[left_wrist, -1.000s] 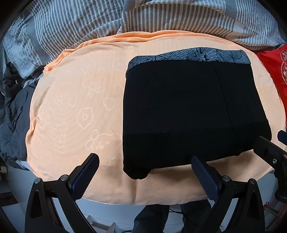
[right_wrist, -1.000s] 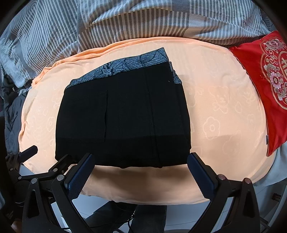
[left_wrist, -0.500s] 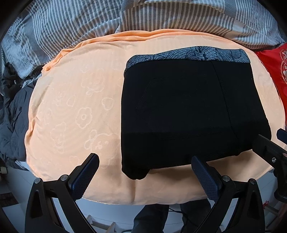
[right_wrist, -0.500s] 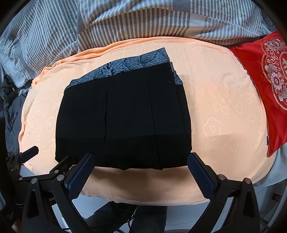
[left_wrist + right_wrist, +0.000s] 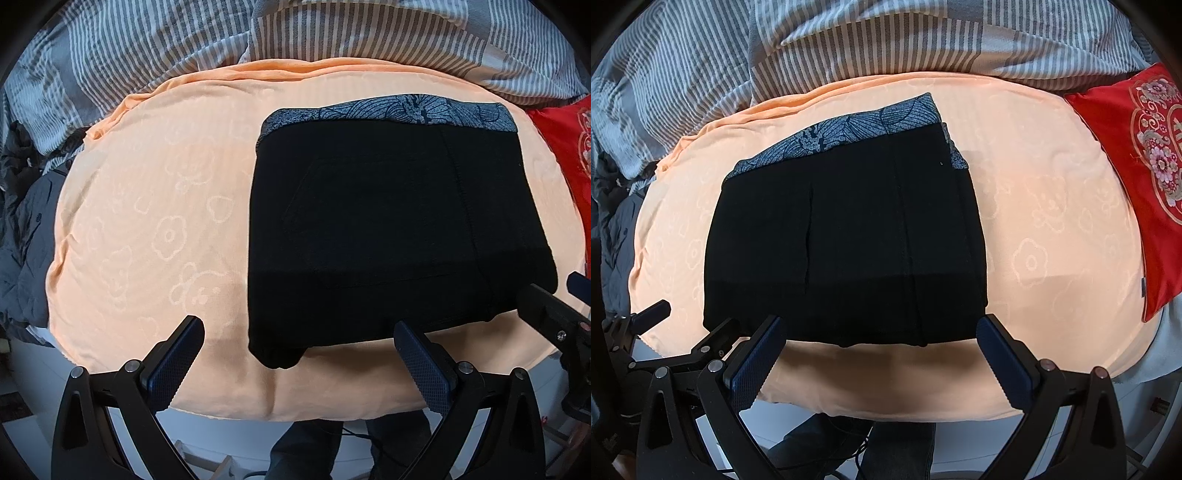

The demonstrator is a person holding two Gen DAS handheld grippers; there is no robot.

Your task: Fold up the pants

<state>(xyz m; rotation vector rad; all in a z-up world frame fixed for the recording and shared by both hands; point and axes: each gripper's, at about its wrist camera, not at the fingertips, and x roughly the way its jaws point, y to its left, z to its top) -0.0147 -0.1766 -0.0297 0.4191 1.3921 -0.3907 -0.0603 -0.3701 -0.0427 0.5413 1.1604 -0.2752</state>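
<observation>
Left wrist view puts the black fabric pants (image 5: pixel 399 236), folded into a compact rectangle with a grey leaf-patterned waistband (image 5: pixel 391 112) along the far edge, at centre right of the frame, lying flat on the peach embossed blanket (image 5: pixel 155 221). Against the pictures from a second ago almost nothing differs: the bundle sits in the same place with the same outline, and the view has only drifted a touch. I read that as the folding being finished, or one last half-fold away, with both my tools pulled back to the near edge. My left gripper (image 5: pixel 299 354) stands wide open at the bottom of the frame, its blue textured pads holding nothing, the near hem of the pants just beyond them. In the right wrist view my right gripper (image 5: pixel 879 350) is likewise spread wide and empty, with the pants' near edge between and just above its pads, and the left tool showing at lower left. Outward from there, a grey and white striped duvet (image 5: pixel 849 48) fills the top of both frames, a red embroidered cushion (image 5: pixel 1137 177) lies at the right edge, and dark crumpled clothing (image 5: pixel 22 221) sits at far left.
</observation>
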